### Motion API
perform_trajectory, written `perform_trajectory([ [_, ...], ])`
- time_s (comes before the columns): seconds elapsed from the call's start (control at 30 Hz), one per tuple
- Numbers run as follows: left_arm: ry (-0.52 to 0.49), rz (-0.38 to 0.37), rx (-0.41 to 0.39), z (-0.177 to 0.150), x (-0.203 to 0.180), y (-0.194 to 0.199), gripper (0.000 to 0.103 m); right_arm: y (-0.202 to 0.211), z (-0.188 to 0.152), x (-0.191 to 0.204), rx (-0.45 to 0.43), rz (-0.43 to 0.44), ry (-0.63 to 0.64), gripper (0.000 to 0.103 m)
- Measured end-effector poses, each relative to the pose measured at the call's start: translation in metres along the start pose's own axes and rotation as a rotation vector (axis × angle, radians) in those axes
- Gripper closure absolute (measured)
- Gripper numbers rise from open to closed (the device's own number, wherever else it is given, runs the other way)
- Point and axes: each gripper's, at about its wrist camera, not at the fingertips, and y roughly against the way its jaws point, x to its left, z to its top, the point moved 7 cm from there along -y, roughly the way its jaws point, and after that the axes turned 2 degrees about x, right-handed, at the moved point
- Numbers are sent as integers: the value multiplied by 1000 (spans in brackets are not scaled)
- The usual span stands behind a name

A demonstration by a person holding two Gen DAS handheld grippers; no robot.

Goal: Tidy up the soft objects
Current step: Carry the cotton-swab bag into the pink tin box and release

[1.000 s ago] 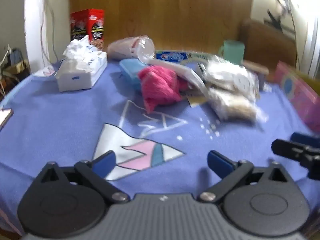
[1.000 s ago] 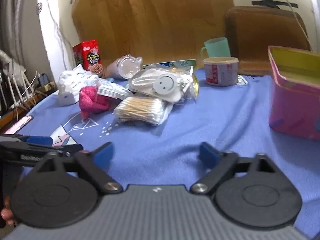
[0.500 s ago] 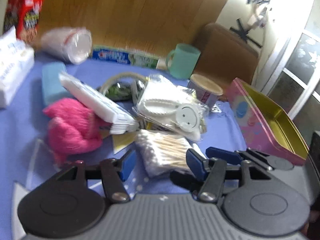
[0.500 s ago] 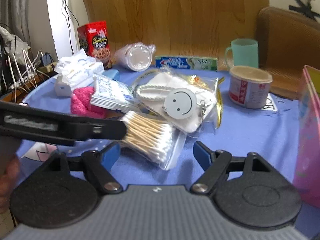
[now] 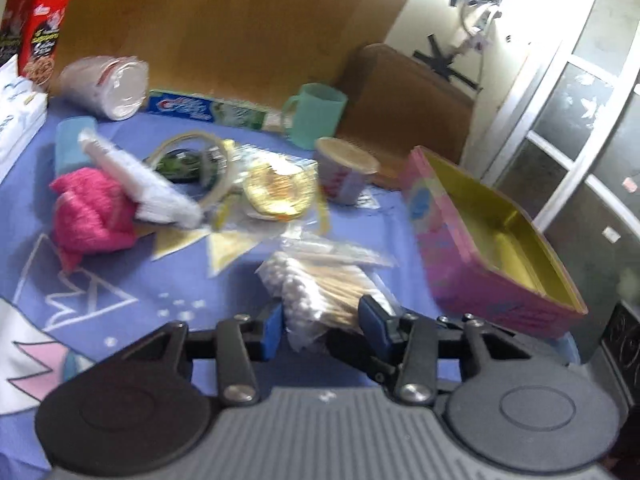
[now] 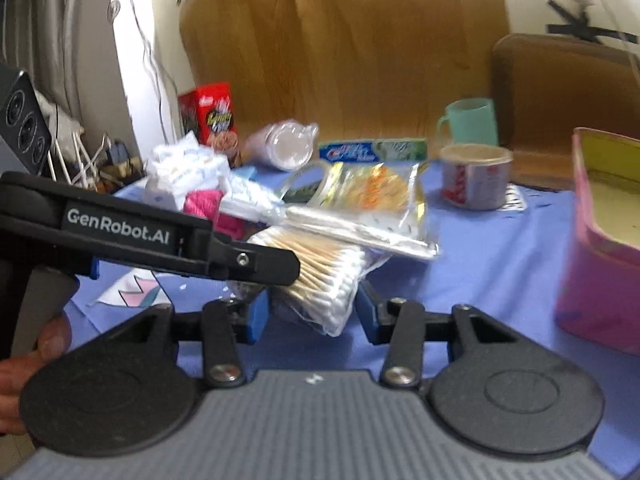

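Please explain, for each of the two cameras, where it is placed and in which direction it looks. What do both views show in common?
Left wrist: sits on the left gripper, low over the blue tablecloth, looking along its fingers at the cotton swab bag between them and the pink tin.
Right wrist: sits on the right gripper, facing the wooden board; the left gripper and the person's left hand show from the side.
Shared: swab bag, teal mug, toothpaste box, pink tin.
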Motion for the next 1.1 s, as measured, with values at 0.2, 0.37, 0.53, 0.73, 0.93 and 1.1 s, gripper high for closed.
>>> perform_trajectory([
  [0.2,-97,-81,-67,32,-69,-14,61,41,27,-31,-189,-123,41,54],
  [0.37,-165,-186,-45,50,-132,-63,61,66,42,-88,-273,-270,-4,54],
  [0.53,-188,-225,0,48,-174,-117,57,73,45,-150,-279,-392,-73,49],
  [0.73,-127,-189,-70,68,-157,-112,39,104,59,-203,-384,-519,-29,21],
  [0.93,-40,-141,-151,89,-105,-69,36,122,86,-227,-586,-643,100,11],
  [1.1,-21,-2,-185,79,-47,-29,32,97,76,-241,-476,-723,278,11],
])
